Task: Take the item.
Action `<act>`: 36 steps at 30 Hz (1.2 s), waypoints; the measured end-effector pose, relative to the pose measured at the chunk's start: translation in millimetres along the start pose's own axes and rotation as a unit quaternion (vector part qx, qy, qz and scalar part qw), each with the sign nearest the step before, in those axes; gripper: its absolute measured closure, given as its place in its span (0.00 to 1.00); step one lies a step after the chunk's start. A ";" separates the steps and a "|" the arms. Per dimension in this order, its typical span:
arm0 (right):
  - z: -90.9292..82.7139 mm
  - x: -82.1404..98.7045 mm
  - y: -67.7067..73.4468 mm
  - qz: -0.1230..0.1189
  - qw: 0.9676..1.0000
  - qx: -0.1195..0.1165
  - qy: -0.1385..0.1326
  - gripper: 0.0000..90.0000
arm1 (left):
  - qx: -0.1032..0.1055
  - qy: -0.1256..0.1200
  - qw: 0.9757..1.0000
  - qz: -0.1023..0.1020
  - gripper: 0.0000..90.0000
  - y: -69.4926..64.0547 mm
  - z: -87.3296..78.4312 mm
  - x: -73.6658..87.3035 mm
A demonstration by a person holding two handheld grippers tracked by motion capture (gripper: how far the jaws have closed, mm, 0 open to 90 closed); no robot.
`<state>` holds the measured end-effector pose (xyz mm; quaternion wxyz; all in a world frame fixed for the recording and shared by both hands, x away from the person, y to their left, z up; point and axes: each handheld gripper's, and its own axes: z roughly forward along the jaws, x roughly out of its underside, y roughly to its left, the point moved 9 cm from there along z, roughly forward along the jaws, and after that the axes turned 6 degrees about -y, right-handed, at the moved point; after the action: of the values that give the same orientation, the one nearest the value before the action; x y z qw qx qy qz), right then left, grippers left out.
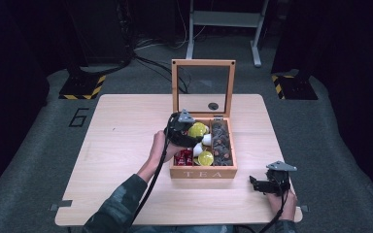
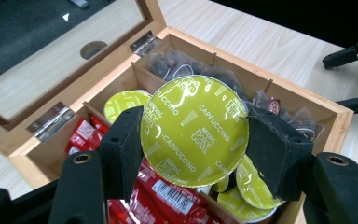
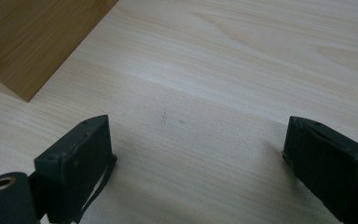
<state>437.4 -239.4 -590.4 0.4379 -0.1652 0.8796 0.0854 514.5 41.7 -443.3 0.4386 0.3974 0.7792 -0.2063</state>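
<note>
Wood is the biggest thing I am looking at: the pale counter (image 1: 126, 145) carrying the tea box (image 1: 203, 172), whose glass lid (image 1: 203, 87) is standing upright at the back. I am working over the box's left compartment, where red sachets (image 2: 86, 135) and more green-topped pods (image 2: 123, 102) are lying loose; the right compartment is packed with grey tea bags (image 1: 221, 143).

Next down in size, my left gripper (image 2: 193, 140) is hanging over that left compartment with its fingers (image 2: 121, 144) clamped on the rim of a cappuccino pod (image 2: 193, 130), foil face toward the camera, lifted clear of the others. My right gripper (image 1: 267, 183) is resting low on the counter beside the box's front right corner, its fingers (image 3: 74, 158) standing wide with nothing but bare wood between them.

What I am worrying about is the grip. The pads are only pinching the pod at two points on its edge, and that rim is thin and round, so I judge it could pivot or squirt out if I am jerking the hand, and drop back among the sachets or onto the counter. Squeezing harder risks denting the foil. The upright lid is near the left gripper, and a careless swing of the hand could knock it and slam it shut. The cable (image 1: 153, 184) trailing over the counter is another snag if I am moving wide.
</note>
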 end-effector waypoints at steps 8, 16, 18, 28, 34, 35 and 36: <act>0.0 0.0 0.0 0.000 1.000 0.000 0.000 0.08 | -0.010 -0.010 1.000 -0.007 0.43 9.9 -17.5 1.5; -0.1 0.0 0.1 0.000 1.000 0.000 0.000 0.08 | -0.024 -0.019 0.999 -0.018 0.43 21.4 -33.8 8.1; -0.2 -0.1 0.1 0.002 1.000 0.001 -0.001 0.09 | -0.027 -0.021 0.999 -0.021 0.43 24.2 -37.0 10.0; -0.3 0.0 0.2 0.002 1.000 0.001 -0.001 0.09 | -0.047 -0.034 0.998 -0.024 0.43 35.1 -53.6 14.3; -0.3 0.0 0.0 -0.001 1.000 0.001 -0.001 0.09 | -0.062 -0.039 0.997 -0.028 0.43 44.5 -65.7 18.4; -0.5 0.1 0.3 0.001 1.000 0.001 0.000 0.09 | -0.066 -0.040 0.997 -0.031 0.43 47.9 -70.1 20.6; -0.3 0.0 0.0 -0.001 1.000 0.001 -0.001 0.09 | -0.071 -0.042 0.996 -0.032 0.43 49.9 -71.7 21.5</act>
<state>437.1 -239.5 -590.1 0.4389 -0.1656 0.8791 0.0845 510.7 129.1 -422.2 0.4915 0.3311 0.7849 -0.1810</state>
